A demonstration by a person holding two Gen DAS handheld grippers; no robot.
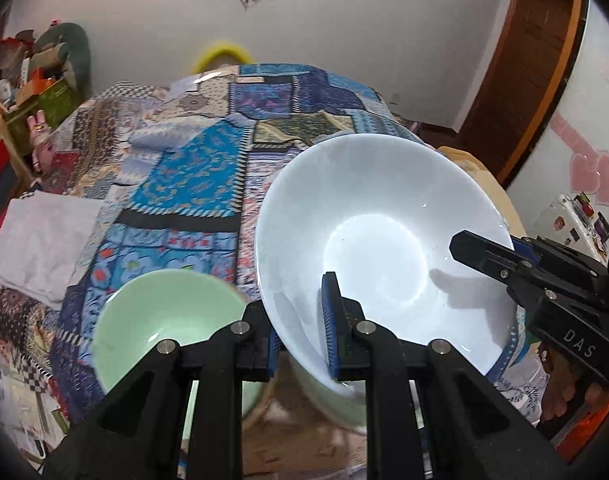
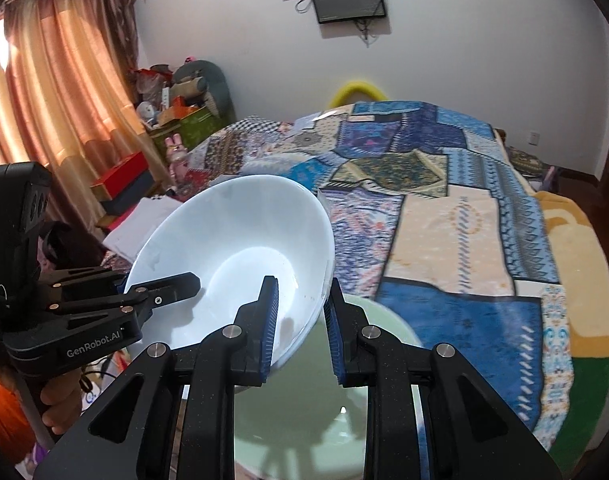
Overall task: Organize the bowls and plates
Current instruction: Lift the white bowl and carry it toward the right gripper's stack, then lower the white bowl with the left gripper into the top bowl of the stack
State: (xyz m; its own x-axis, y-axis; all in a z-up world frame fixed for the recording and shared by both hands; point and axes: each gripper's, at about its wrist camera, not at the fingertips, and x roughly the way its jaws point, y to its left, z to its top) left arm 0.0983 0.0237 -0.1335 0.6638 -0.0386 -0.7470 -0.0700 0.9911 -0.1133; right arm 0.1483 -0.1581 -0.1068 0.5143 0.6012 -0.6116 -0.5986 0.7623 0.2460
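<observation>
We see our left gripper (image 1: pixel 302 336) pinching the 7 o'clock rim of one large white glossy bowl (image 1: pixel 384 240) | our right gripper (image 2: pixel 300 330) clamps its 4 o'clock rim | bowl tilted, lifted above two pale green bowls (image 1: pixel 160 320) | patchwork blue bedspread (image 2: pixel 444 208) at 12 o'clock

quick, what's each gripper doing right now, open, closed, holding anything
Left gripper: closed on the near rim of the white bowl.
Right gripper: straddling the same white bowl's rim, fingers either side; a firm grip cannot be told.
</observation>
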